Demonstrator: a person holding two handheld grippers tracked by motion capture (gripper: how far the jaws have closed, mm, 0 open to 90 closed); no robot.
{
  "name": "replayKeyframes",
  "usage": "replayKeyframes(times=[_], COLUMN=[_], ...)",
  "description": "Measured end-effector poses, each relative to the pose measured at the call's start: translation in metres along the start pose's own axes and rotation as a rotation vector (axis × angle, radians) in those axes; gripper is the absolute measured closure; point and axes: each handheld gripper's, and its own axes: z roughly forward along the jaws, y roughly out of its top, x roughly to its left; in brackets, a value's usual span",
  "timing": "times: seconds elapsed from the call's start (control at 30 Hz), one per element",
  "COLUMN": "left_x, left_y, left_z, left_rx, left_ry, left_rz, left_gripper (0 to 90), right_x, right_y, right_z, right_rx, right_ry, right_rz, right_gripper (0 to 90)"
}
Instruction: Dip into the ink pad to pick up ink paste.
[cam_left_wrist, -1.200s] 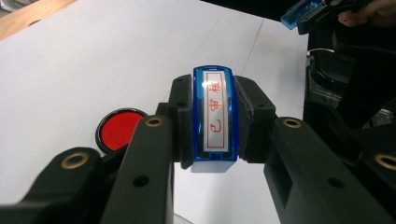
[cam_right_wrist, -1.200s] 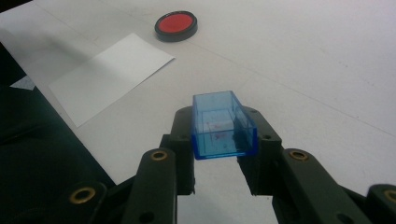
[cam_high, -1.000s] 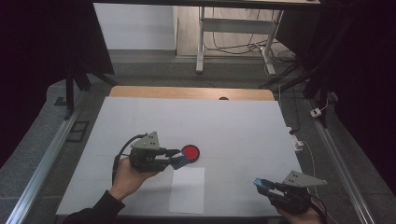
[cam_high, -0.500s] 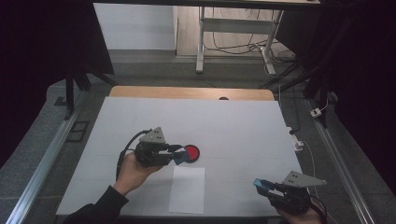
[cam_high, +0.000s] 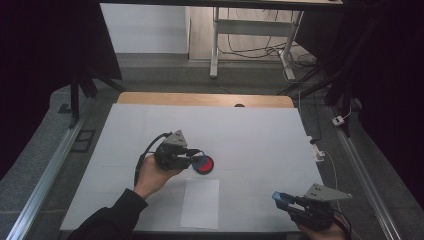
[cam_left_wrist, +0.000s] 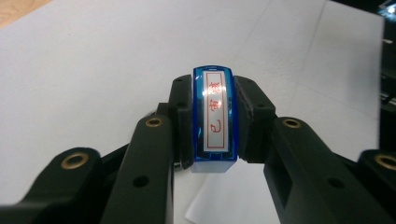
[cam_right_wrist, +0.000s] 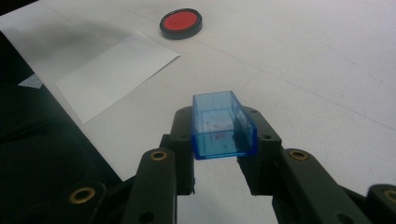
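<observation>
White table (cam_high: 250, 135): left gripper (cam_high: 196, 156) grips stamp (cam_left_wrist: 213, 119).

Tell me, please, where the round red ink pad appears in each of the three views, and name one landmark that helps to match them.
High view: the red ink pad lies at the table's middle, just beyond the white paper sheet, at the tip of the left gripper.
Left gripper view: not in it; the blue stamp is clamped in the jaws.
Right gripper view: the pad is at the top, left of centre.
Shared landmark: the white paper sheet.
</observation>
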Motion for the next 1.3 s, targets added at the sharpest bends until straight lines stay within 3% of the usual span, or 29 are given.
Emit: replayKeyframes(times=[0.57,1.3], left_x=[0.014,0.021], left_y=[0.0,-0.007], left_z=[0.037,0.058], left_rx=[0.059,0.126], left_ry=[0.034,0.065], left_rz=[-0.016,-0.025], left_gripper=[70.0,70.0], right_x=[0.0,0.001], right_y=[0.0,0.0], right_z=[0.0,0.001], right_rx=[0.003,0.008], right_ry=[0.006,0.016], right_rz=[-0.002,-0.007], right_gripper=[68.2,68.1])
